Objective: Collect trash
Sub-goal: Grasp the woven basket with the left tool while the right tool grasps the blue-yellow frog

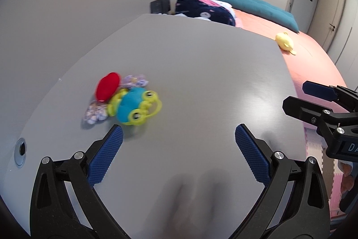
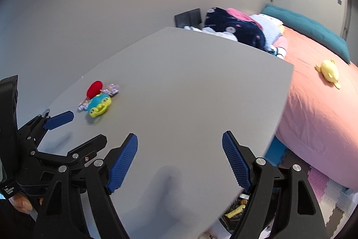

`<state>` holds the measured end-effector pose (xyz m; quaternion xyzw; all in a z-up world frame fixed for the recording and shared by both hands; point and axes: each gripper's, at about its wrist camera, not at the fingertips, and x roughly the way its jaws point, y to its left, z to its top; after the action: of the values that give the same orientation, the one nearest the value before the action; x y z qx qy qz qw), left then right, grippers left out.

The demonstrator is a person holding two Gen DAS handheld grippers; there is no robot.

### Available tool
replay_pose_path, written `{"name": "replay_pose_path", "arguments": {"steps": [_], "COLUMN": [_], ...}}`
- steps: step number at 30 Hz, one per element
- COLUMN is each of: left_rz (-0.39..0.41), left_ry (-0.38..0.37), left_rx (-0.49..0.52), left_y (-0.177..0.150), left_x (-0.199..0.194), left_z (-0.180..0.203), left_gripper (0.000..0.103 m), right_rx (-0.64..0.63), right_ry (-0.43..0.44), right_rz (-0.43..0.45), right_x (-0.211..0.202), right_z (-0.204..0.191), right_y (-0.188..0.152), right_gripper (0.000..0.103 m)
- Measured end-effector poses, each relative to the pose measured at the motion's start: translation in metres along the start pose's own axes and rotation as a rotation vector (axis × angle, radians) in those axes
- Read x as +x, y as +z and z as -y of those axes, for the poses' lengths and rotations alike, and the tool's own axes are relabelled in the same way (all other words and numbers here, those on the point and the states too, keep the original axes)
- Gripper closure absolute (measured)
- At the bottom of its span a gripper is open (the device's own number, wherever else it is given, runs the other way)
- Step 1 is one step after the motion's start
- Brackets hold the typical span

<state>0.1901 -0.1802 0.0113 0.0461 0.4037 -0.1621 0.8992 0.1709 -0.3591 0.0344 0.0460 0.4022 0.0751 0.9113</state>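
Note:
A small pile of toys [image 1: 125,100] lies on the grey table [image 1: 201,73]: a red plush, a blue and yellow-green toy and purple patterned bits. It also shows in the right wrist view [image 2: 98,97]. My left gripper [image 1: 179,136] is open and empty, hovering over the table with the pile just beyond its left finger. My right gripper [image 2: 179,145] is open and empty over the table's near right part. A dark bin bag [image 2: 237,214] with yellow scraps shows below the table's right edge.
A bed with a pink cover [image 2: 317,109] stands right of the table, with a yellow plush [image 2: 329,71], a teal bolster [image 1: 252,3] and a heap of bedding [image 2: 237,30]. Foam floor mats [image 2: 331,189] lie beside it. A cable grommet [image 1: 21,150] sits in the table's left corner.

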Motion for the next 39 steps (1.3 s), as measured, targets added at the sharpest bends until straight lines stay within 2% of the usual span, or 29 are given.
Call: {"name": "replay_pose_path", "arguments": {"steps": [8,12,21,28,31,33,38,39], "left_rz": [0.001,-0.001,-0.005,-0.017,-0.028,-0.037,-0.055,-0.053], "left_ry": [0.021,0.034,0.053,0.058,0.053,0.049,0.057,0.049], "left_rx": [-0.048,-0.051,-0.117,-0.086,-0.077,-0.068,-0.043,-0.039], "left_y": [-0.008,-0.012,-0.015,-0.007,-0.003,-0.001,0.004,0.005], "left_x": [-0.001,-0.003,0.003,0.021,0.030,0.036,0.050,0.051], "left_z": [-0.043,-0.066,-0.117,-0.126,-0.127,-0.128,-0.128,-0.129], "left_gripper": [0.007,0.016,0.028,0.032,0.037,0.044,0.054,0.059], "right_rx": [-0.034,-0.052,-0.066,-0.068,-0.070,-0.070,-0.071,-0.074], "right_ry": [0.055,0.083,0.148,0.157,0.157,0.154,0.152,0.151], "right_rz": [-0.001,-0.008,-0.041,-0.056,-0.058,-0.057,-0.061,-0.063], "right_x": [0.020,0.031,0.057,0.073,0.076,0.078,0.085,0.087], "right_z": [-0.037,-0.056,-0.088,-0.102,-0.103,-0.103,-0.106,-0.108], "right_y": [0.013,0.020,0.034,0.035,0.036,0.038,0.041,0.041], "right_gripper": [0.024,0.024,0.024,0.024,0.024,0.025,0.025,0.024]}}
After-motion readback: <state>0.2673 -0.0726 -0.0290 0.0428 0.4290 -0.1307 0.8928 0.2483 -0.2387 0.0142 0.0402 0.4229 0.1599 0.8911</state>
